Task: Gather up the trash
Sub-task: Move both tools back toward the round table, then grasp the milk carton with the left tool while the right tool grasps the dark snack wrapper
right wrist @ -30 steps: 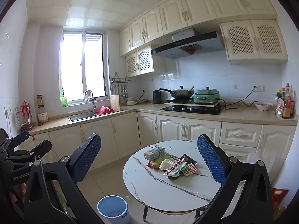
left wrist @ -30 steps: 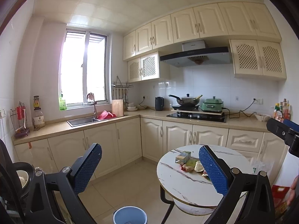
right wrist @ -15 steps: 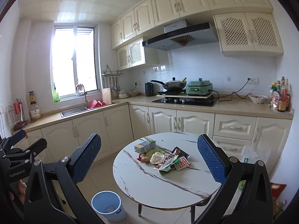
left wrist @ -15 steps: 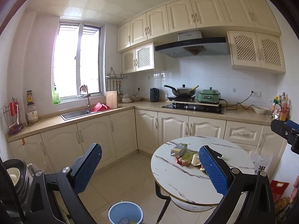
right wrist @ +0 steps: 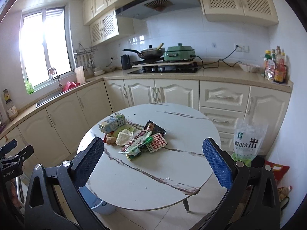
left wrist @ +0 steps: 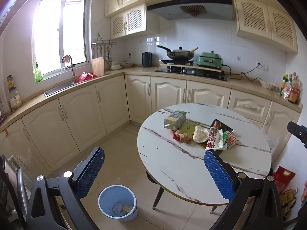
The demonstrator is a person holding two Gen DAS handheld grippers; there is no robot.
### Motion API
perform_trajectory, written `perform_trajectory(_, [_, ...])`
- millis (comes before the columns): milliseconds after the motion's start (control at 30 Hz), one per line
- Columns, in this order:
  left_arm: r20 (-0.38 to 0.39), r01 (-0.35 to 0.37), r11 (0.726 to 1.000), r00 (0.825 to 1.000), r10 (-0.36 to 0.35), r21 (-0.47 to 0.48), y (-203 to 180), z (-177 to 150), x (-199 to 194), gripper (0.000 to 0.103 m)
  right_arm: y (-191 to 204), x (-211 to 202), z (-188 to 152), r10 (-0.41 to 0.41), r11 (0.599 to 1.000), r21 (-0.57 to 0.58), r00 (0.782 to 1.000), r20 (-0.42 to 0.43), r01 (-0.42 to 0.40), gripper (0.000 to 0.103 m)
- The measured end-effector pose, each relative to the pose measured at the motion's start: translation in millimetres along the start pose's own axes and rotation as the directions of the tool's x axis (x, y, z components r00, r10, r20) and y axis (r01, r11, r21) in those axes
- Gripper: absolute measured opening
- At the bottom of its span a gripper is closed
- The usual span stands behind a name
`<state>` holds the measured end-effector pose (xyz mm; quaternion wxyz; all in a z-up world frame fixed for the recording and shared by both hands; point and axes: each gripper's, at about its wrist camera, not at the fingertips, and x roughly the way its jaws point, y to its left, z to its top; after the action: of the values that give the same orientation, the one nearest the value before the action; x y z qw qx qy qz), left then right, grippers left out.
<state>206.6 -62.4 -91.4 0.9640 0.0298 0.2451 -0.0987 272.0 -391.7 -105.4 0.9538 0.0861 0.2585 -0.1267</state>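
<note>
White marble-patterned round table (right wrist: 172, 174) carries the trash pile: crumpled wrappers (right wrist: 142, 143) and a small carton (right wrist: 112, 124). Both the left gripper (left wrist: 153, 174) and the right gripper (right wrist: 153, 161) gape wide, empty, apparently approaching. Next: grasp one wrapper, carry it to the pale-blue plastic bin (left wrist: 101, 210) on the floor beside the table.

Left claw (left wrist: 154, 169): black angular frame, silver screws, blue dimpled pads (left wrist: 218, 174). Right claw (right wrist: 153, 162): same black frame, blue pads (right wrist: 216, 163), silver screws. Skin at lower right edge, left view.
</note>
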Motion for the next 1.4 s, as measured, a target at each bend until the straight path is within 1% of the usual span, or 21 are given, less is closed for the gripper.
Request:
perform_trajectory(167, [-0.064,0.035,0.999,0.997,-0.034,0.013,-8.7,26.0,60.6,0.102,-14.6,42.9,-5.1,-0.007,1.0,0.009,0.998,-0.064,0.008,0.103])
perform_trajectory(367, [-0.14,0.093,0.995,0.986,-0.087,0.04,-20.9,60.3,146.5,0.102,-27.1,103.6,-7.9,-0.02,1.0,-0.01,0.988,-0.15,0.019,0.103])
perform_trajectory(433, [-0.146,0.116,0.989,0.984,-0.102,0.089,-27.1,76.1,175.7,0.102,-30.0,126.1,-5.2,-0.024,0.999,-0.025,0.984,-0.177,0.02,0.103])
perform_trajectory(500, [-0.146,0.097,0.986,0.986,-0.078,0.133,-24.7,92.8,208.3,0.102,-32.3,147.4,-1.4,-0.02,0.999,-0.04,0.979,-0.203,0.012,0.103])
perform_trajectory(533, [-0.153,0.09,0.986,0.986,-0.069,0.137,-20.2,101.0,226.1,0.102,-32.8,158.4,1.0,-0.014,0.999,-0.047,0.977,-0.214,0.004,0.103])
perform_trajectory(700, [-0.201,0.149,0.982,0.972,-0.123,0.12,1.8,134.7,313.7,0.102,-31.1,214.9,10.0,0.022,0.996,-0.081,0.962,-0.271,-0.046,0.103])
perform_trajectory(767, [-0.227,0.13,0.982,0.969,-0.098,0.134,6.1,142.5,349.9,0.102,-31.3,239.9,13.5,0.072,0.992,-0.075,0.952,-0.297,-0.098,0.103])
perform_trajectory(833, [-0.217,0.134,0.977,0.971,-0.096,0.166,6.6,149.5,374.4,0.102,-32.4,265.7,16.7,0.102,0.989,-0.068,0.94,-0.327,-0.131,0.103])
perform_trajectory(900, [-0.235,0.106,0.977,0.97,-0.06,0.187,6.0,154.9,402.6,0.102,-34.2,288.3,19.4,0.117,0.986,-0.068,0.931,-0.346,-0.149,0.103])
perform_trajectory(933, [-0.247,0.107,0.976,0.967,-0.059,0.188,5.1,156.0,415.0,0.102,-36.4,300.2,19.6,0.122,0.986,-0.066,0.924,-0.361,-0.156,0.103])
perform_trajectory(1000, [-0.256,0.112,0.977,0.965,-0.063,0.18,4.7,158.2,434.5,0.102,-39.6,316.7,17.7,0.132,0.984,-0.057,0.913,-0.385,-0.166,0.103])
perform_trajectory(1067, [-0.267,0.132,0.976,0.96,-0.084,0.17,-8.5,156.3,450.0,0.102,-40.3,327.9,14.0,0.153,0.981,-0.051,0.904,-0.399,-0.188,0.103])
perform_trajectory(1133, [-0.277,0.132,0.975,0.958,-0.079,0.18,-13.4,153.2,461.1,0.102,-39.5,335.6,11.9,0.176,0.976,-0.049,0.898,-0.403,-0.214,0.102])
perform_trajectory(1167, [-0.283,0.139,0.973,0.956,-0.082,0.187,-17.2,152.8,468.7,0.1,-39.0,338.7,11.2,0.185,0.973,-0.05,0.893,-0.409,-0.225,0.097])
perform_trajectory(1200, [-0.287,0.137,0.971,0.955,-0.077,0.196,-19.6,153.0,477.2,0.098,-38.5,341.3,10.7,0.195,0.971,-0.049,0.889,-0.415,-0.236,0.087])
perform_trajectory(1233, [-0.29,0.137,0.97,0.954,-0.076,0.199,-20.7,147.4,473.6,0.09,-37.0,344.4,10.2,0.205,0.967,-0.049,0.883,-0.422,-0.249,0.079])
perform_trajectory(1267, [-0.297,0.148,0.968,0.951,-0.084,0.202,-23.0,146.9,479.5,0.084,-35.3,347.5,9.8,0.207,0.966,-0.053,0.878,-0.432,-0.254,0.063])
perform_trajectory(1300, [-0.305,0.162,0.965,0.948,-0.094,0.206,-23.3,145.8,480.2,0.081,-33.1,350.9,9.5,0.207,0.964,-0.059,0.872,-0.443,-0.259,0.049])
perform_trajectory(1333, [-0.316,0.177,0.963,0.943,-0.106,0.205,-25.5,143.9,482.7,0.072,-30.8,353.3,9.0,0.217,0.96,-0.064,0.866,-0.451,-0.273,0.045])
perform_trajectory(1367, [-0.328,0.191,0.961,0.937,-0.118,0.2,-25.1,142.7,484.4,0.057,-28.9,355.3,8.5,0.23,0.955,-0.065,0.859,-0.457,-0.29,0.042])
perform_trajectory(1400, [-0.338,0.217,0.958,0.93,-0.145,0.186,-24.5,142.5,487.7,0.054,-27.5,357.4,8.6,0.24,0.951,-0.067,0.854,-0.461,-0.303,0.039])
